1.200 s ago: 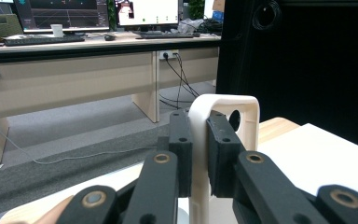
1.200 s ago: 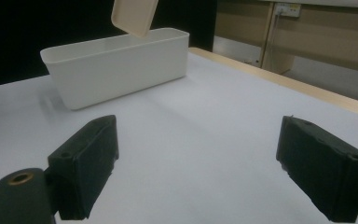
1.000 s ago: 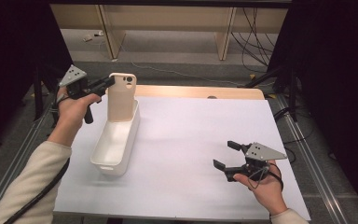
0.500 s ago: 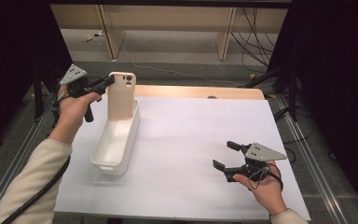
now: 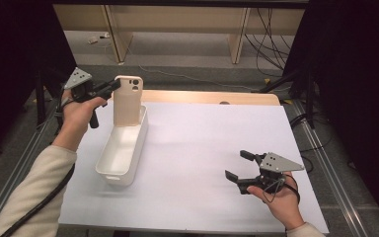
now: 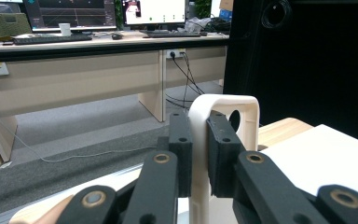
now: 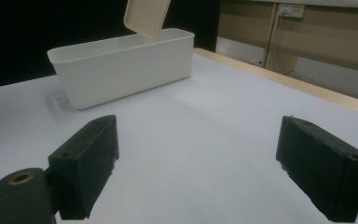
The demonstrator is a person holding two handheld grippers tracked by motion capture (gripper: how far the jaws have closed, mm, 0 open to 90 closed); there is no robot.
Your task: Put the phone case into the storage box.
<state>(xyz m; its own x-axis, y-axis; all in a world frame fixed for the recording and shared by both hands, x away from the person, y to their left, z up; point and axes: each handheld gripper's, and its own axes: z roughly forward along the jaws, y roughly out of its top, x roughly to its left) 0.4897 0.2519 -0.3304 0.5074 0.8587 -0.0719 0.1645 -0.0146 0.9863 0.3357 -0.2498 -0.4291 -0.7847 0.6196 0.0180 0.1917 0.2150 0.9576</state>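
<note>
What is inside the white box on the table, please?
The white box looks empty along most of its floor. At its far end, the beige phone case, pinched by the left hand-held gripper, hangs at the rim and hides the floor behind it.

- High view: even light from above falls on the white table sheet (image 5: 217, 148); dark curtains at both sides swallow detail; shadows soft and faint
- Left gripper view: the near black jaws slightly soft; the phone case (image 6: 223, 121) sharp; bright monitors (image 6: 154, 10) glare behind
- Right gripper view: dimmer, bluish; the white bin (image 7: 121, 65) casts a soft shadow; near jaws blurred
</note>
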